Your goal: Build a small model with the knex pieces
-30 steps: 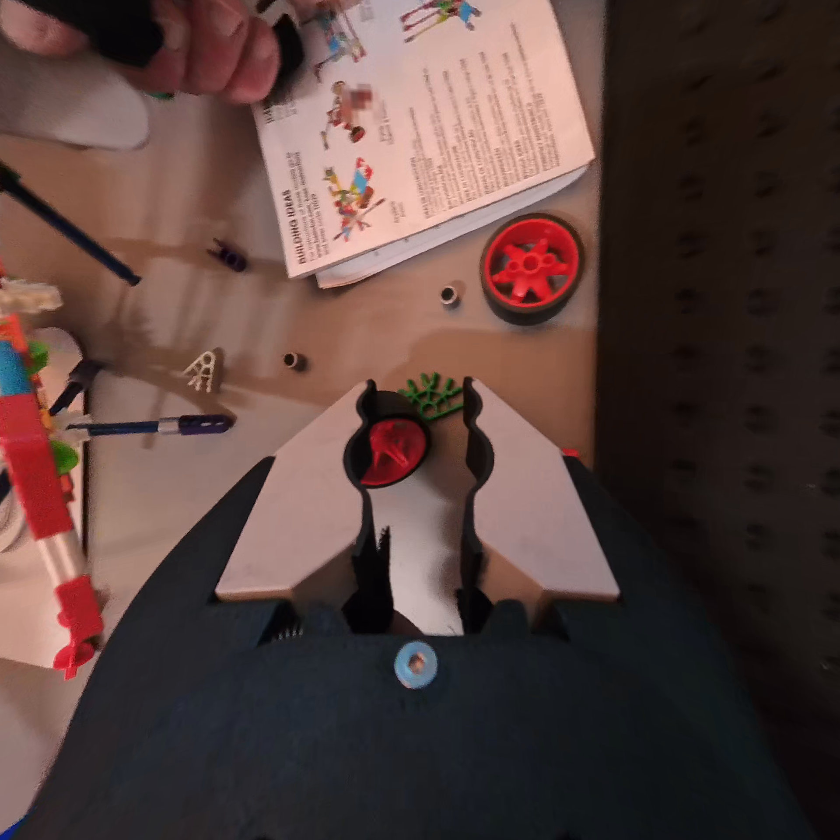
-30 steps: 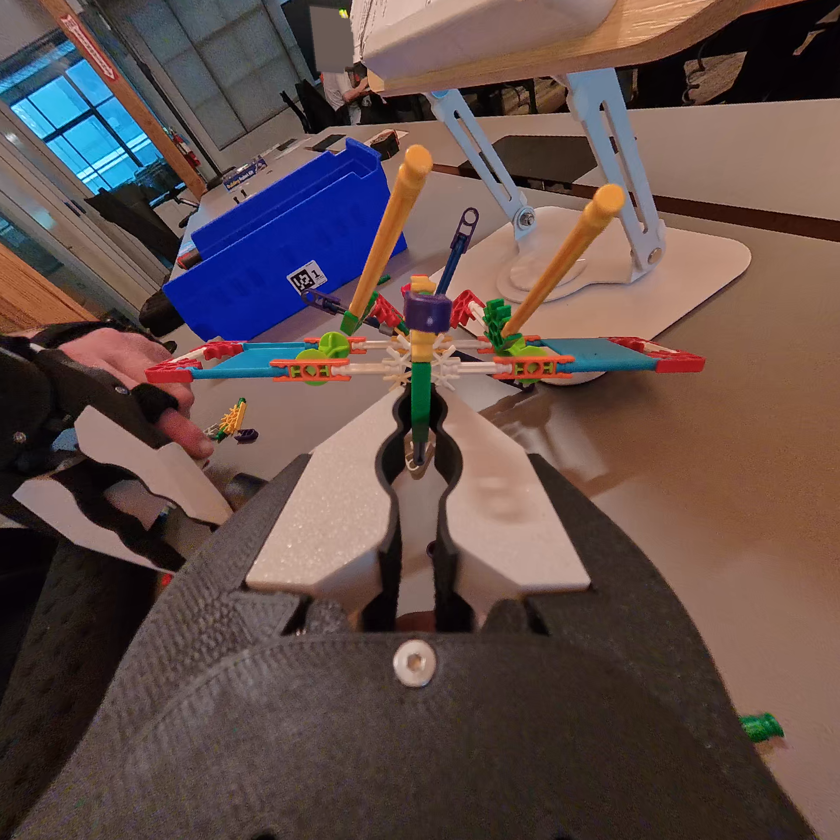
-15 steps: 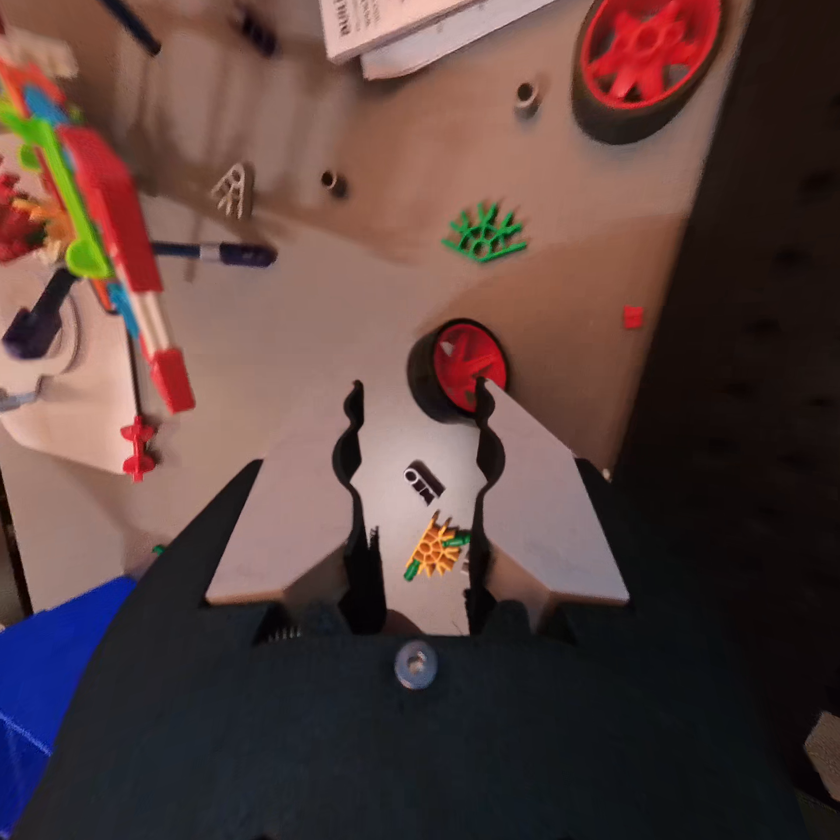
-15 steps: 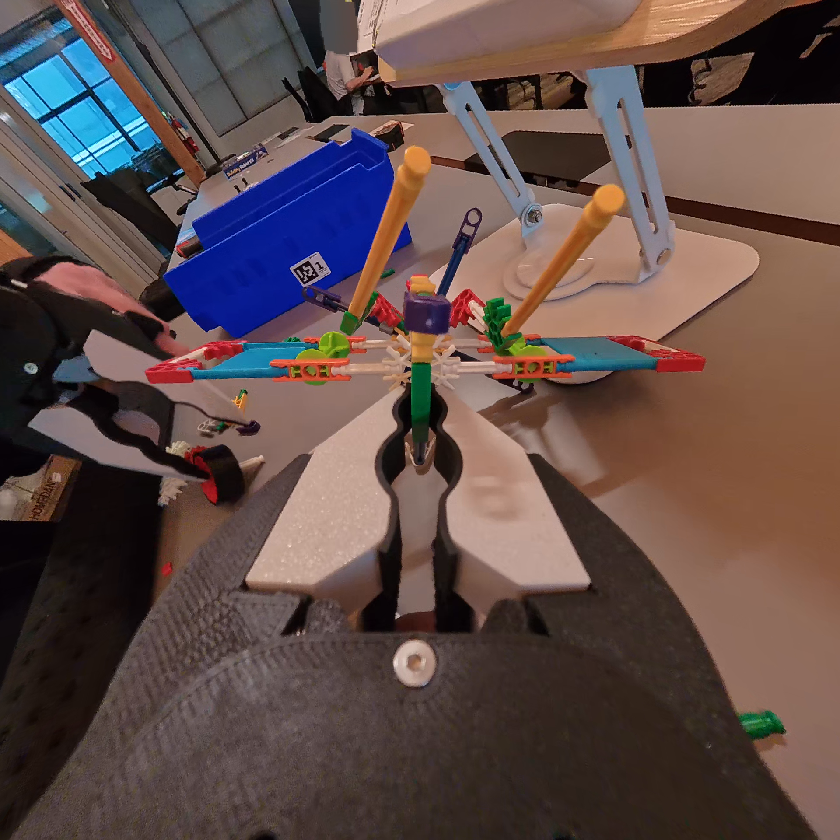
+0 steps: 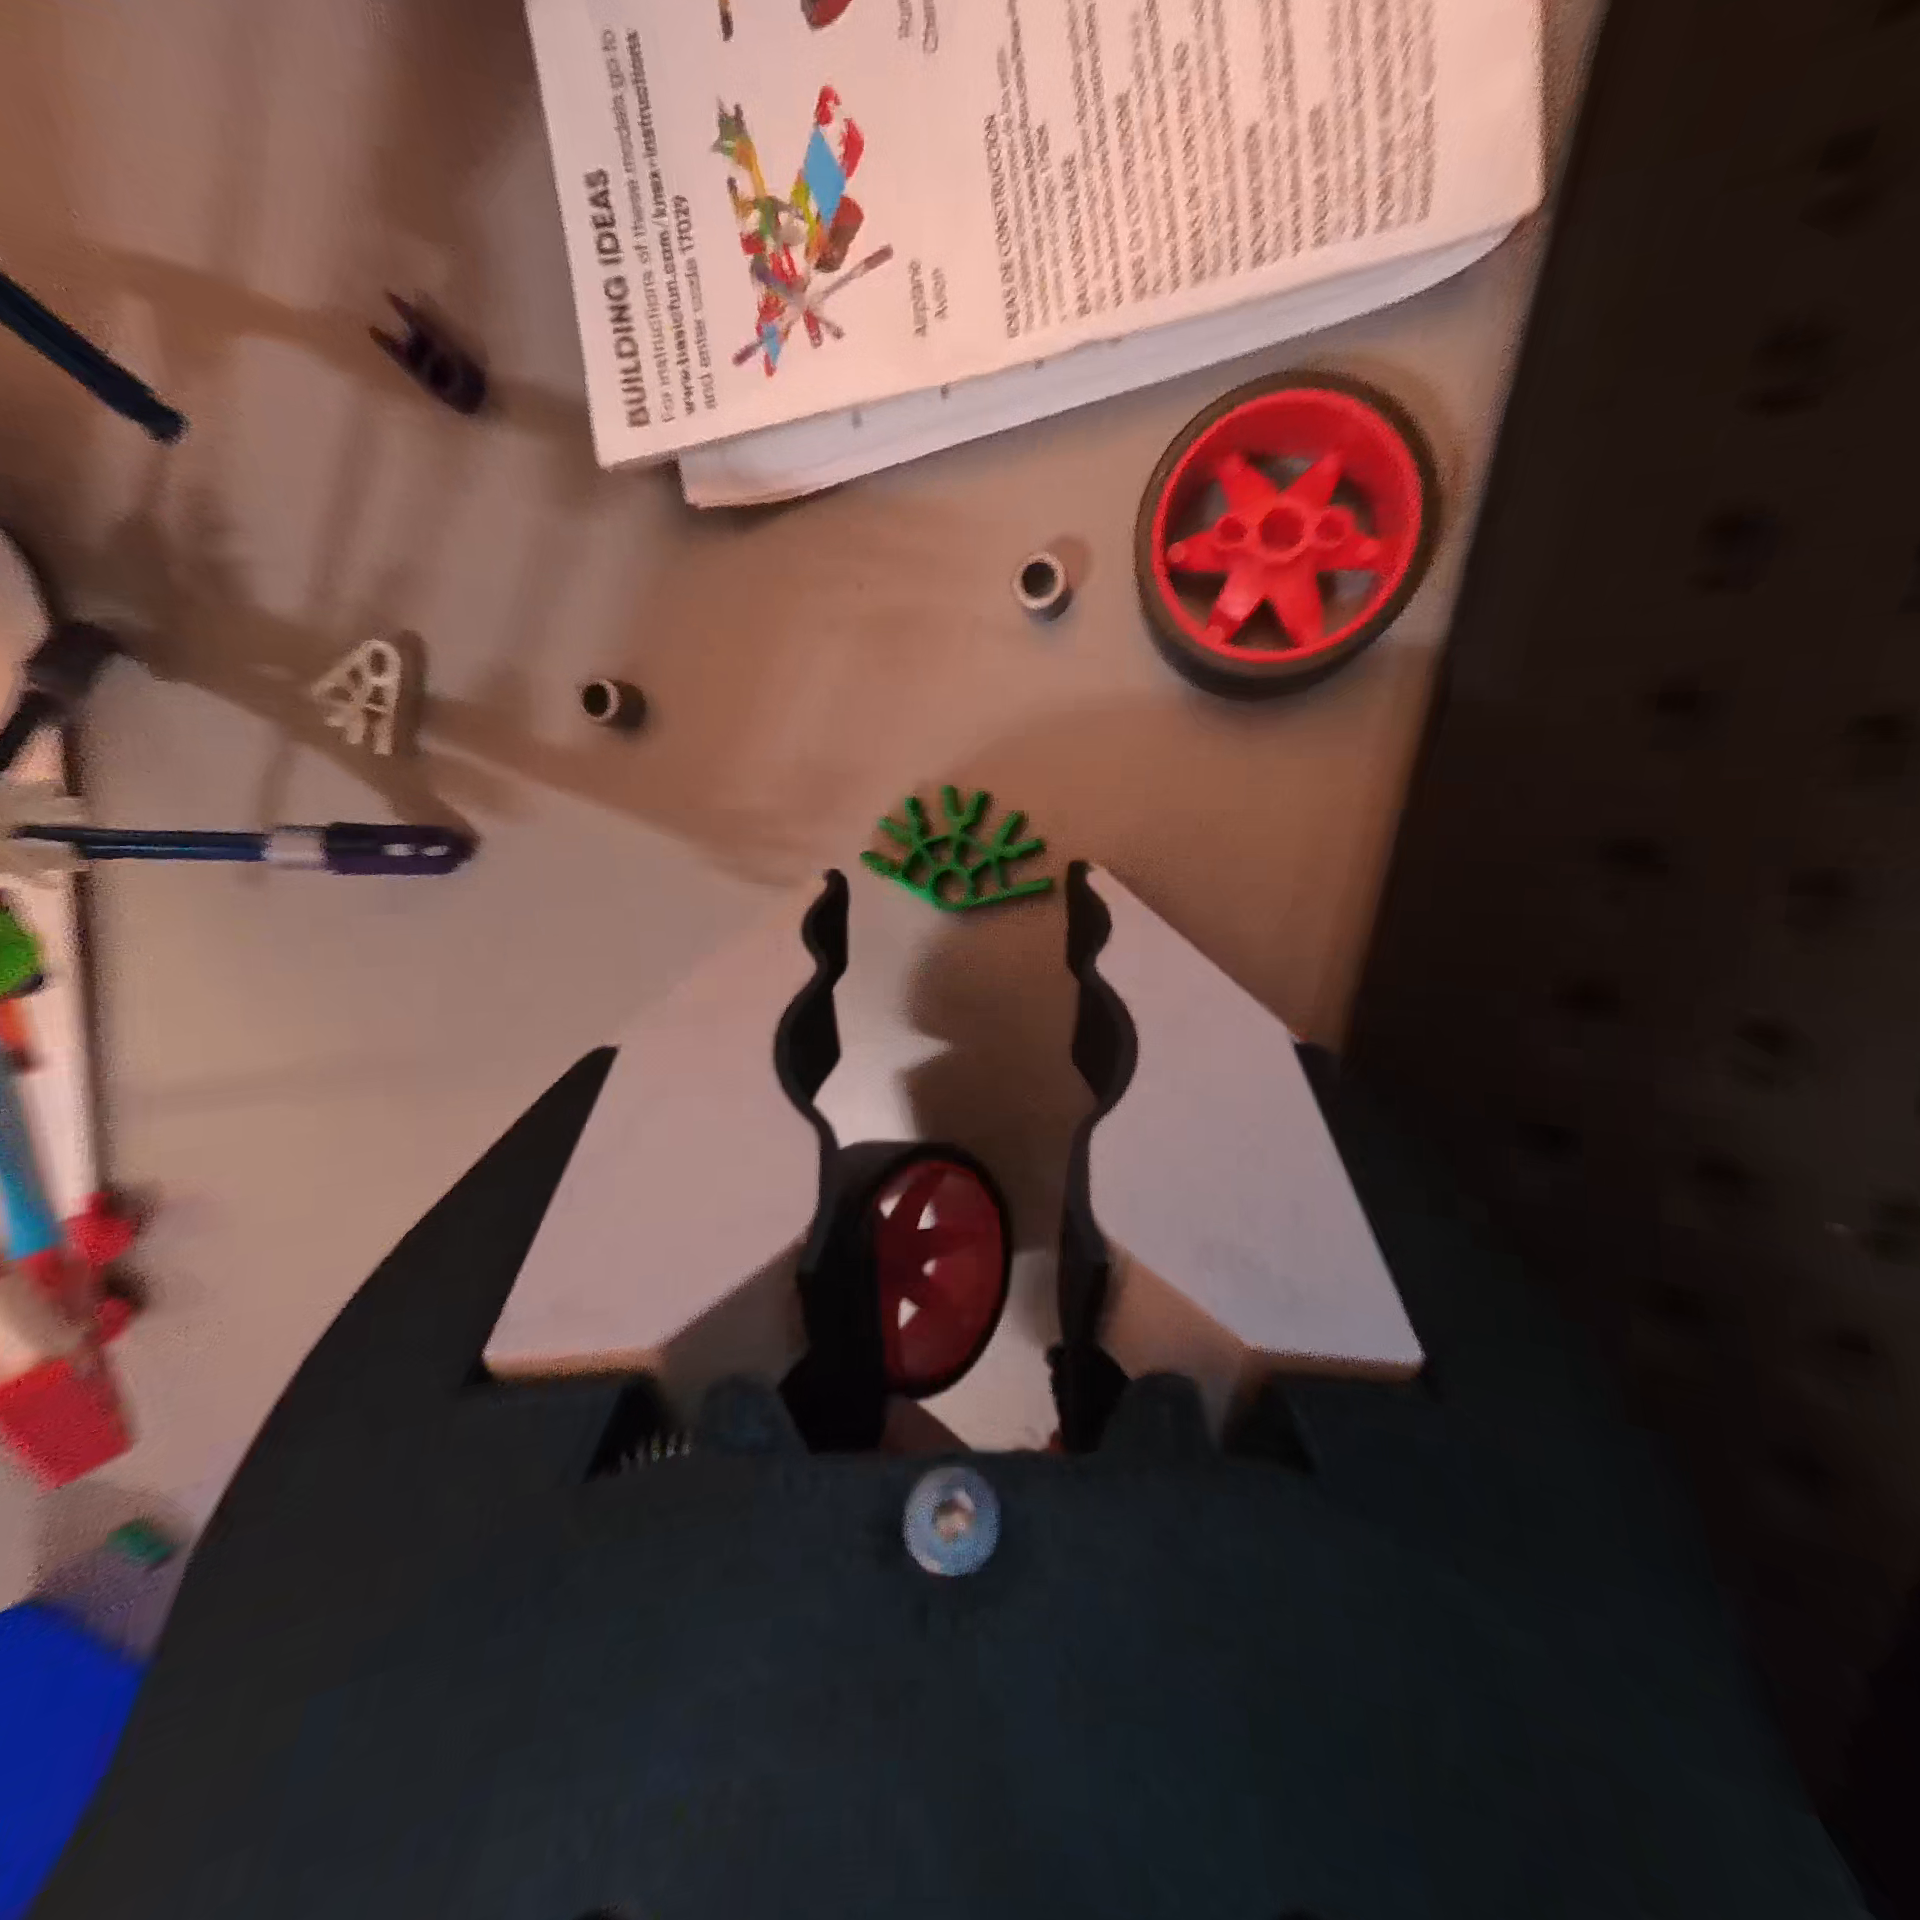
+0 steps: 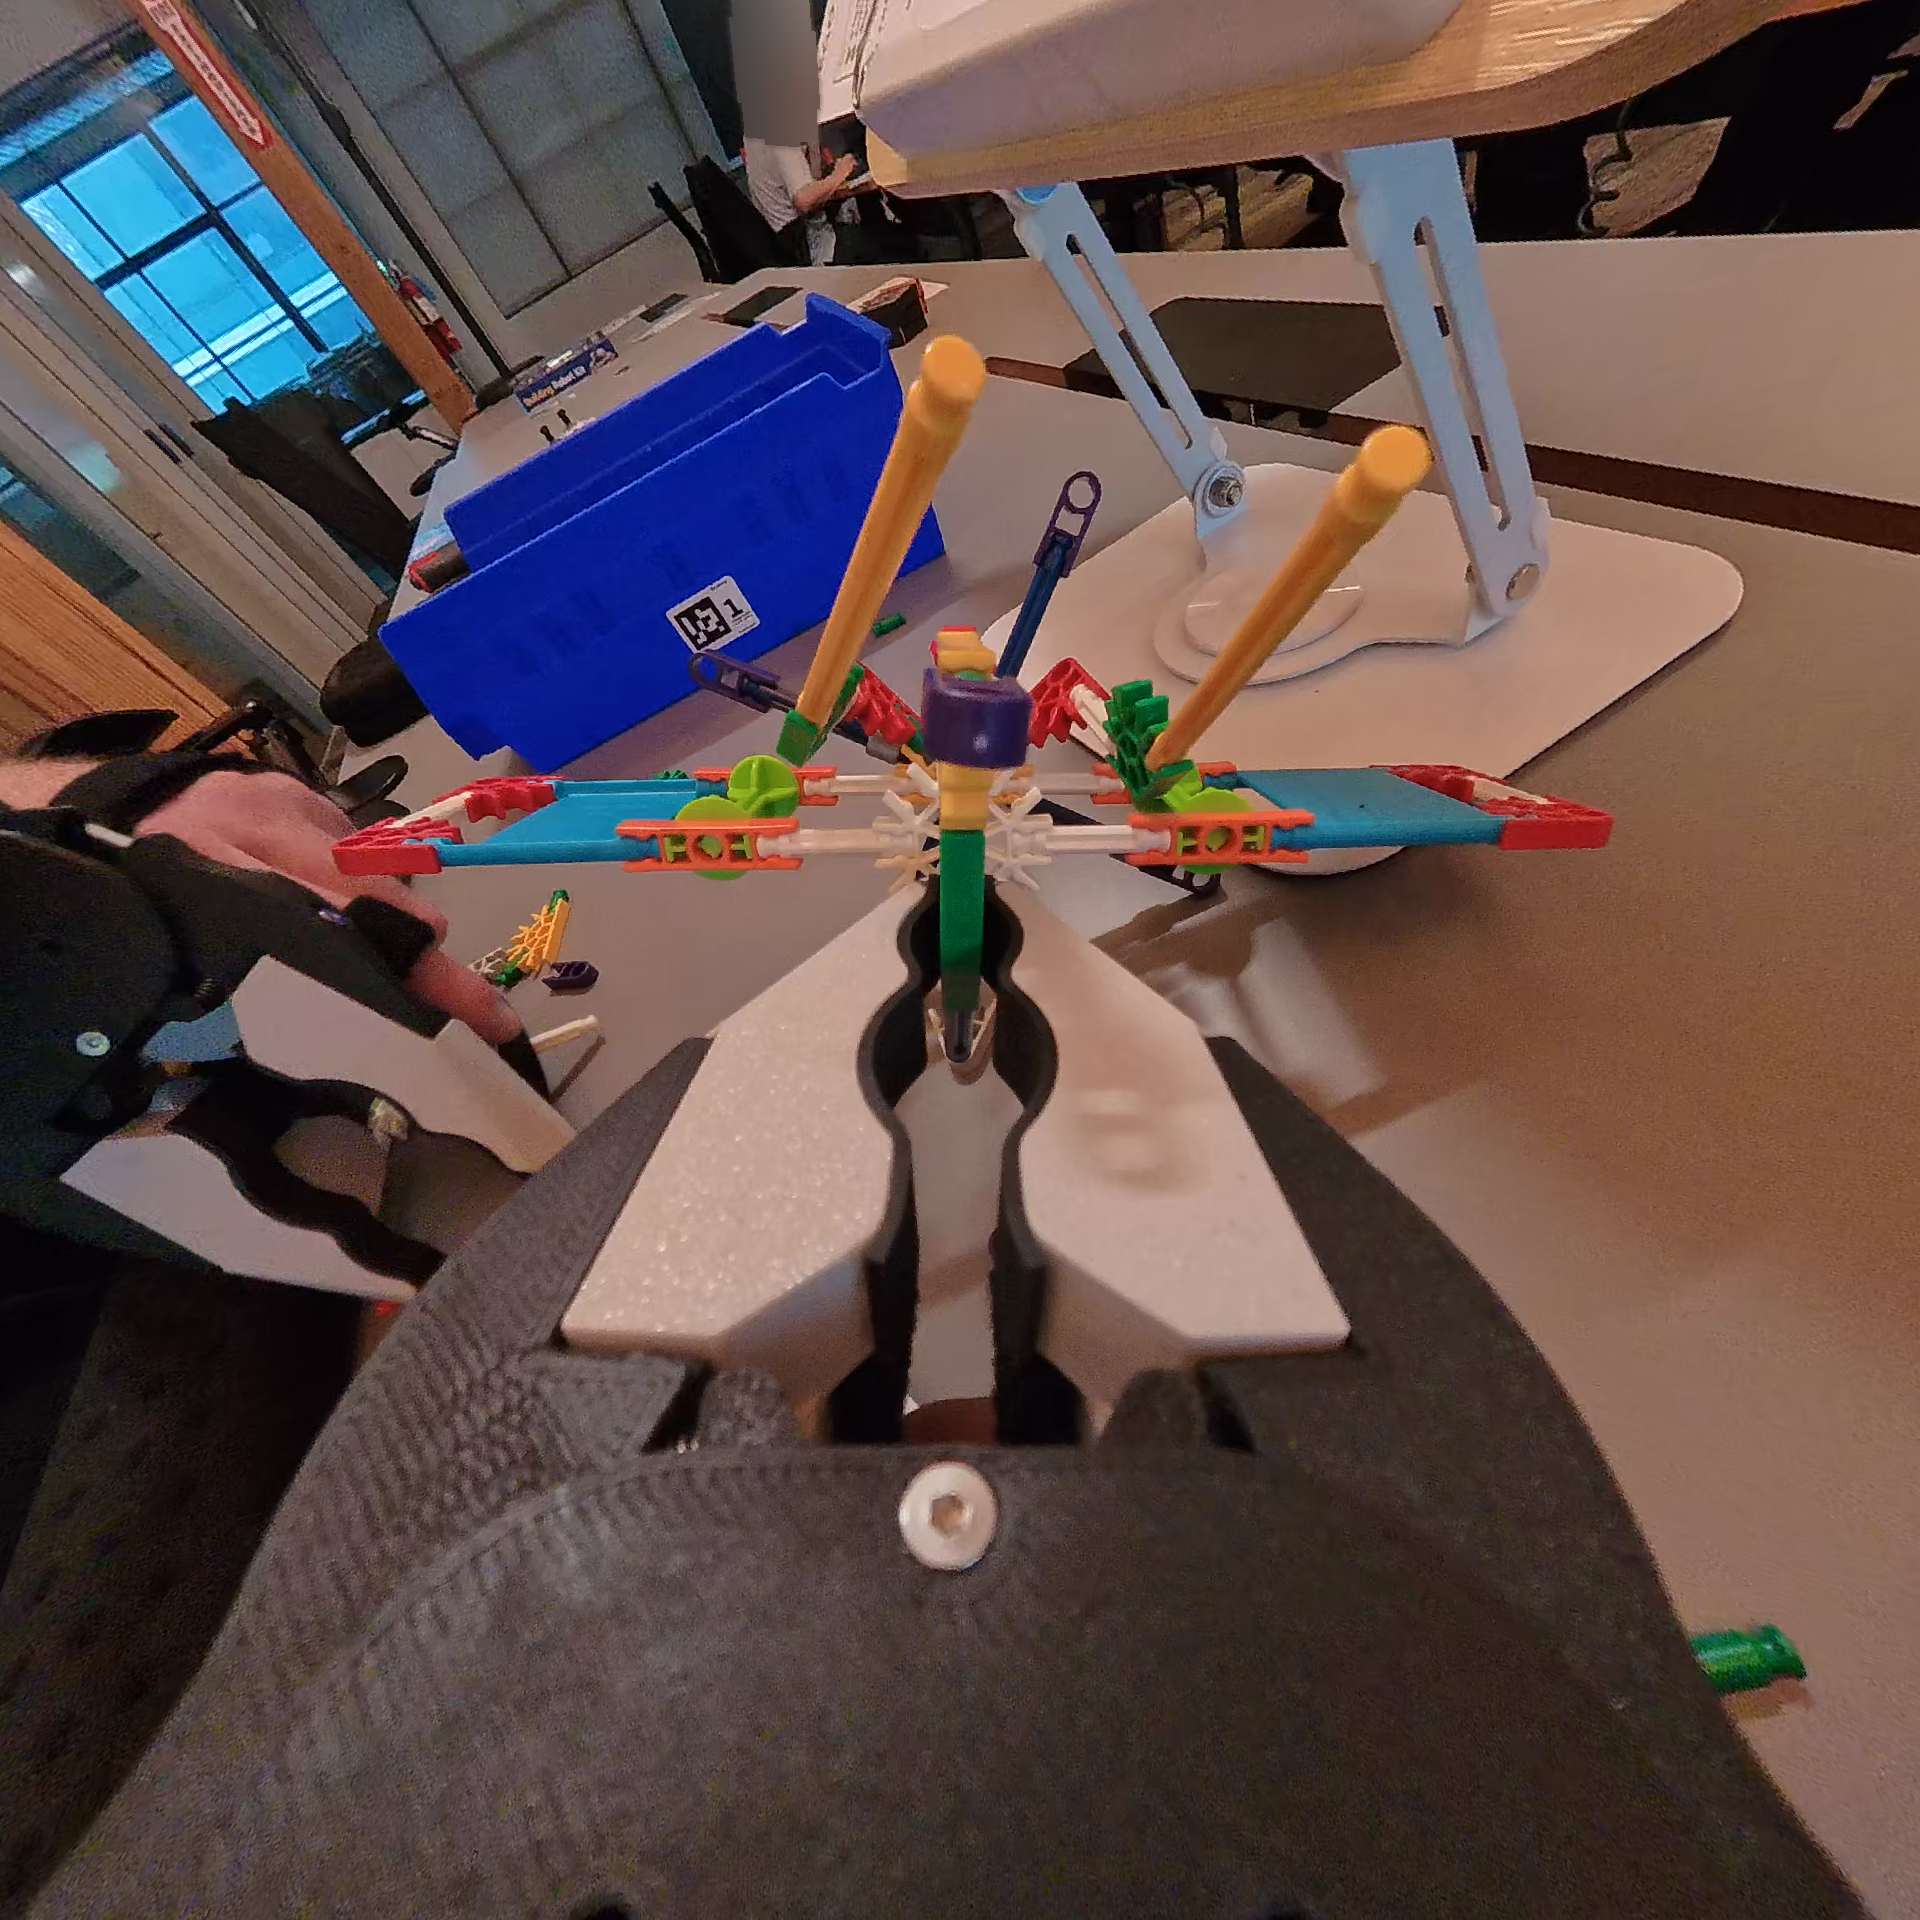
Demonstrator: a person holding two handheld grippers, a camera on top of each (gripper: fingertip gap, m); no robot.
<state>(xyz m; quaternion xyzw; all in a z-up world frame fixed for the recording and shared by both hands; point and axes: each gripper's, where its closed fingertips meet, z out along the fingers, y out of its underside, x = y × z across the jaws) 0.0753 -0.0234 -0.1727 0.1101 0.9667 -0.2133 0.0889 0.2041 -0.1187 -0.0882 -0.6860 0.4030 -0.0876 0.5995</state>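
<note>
While fingers [image 6: 894, 1039] pinch model [image 6: 966, 821], bin [image 6: 665, 561] behind

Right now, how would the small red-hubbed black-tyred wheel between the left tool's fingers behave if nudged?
The small red-hubbed wheel stands on edge, so it would likely roll or topple. It looks light plastic. Its rubbery-looking tyre probably grips rather than slips.

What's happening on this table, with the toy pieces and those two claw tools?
A person works two hand-held grippers. The right gripper is shut on the green rod of a colourful construction-toy model, holding it above the table. The left gripper is open, with a small red wheel between its fingers. A larger red wheel, a green connector and a booklet lie nearby.
</note>
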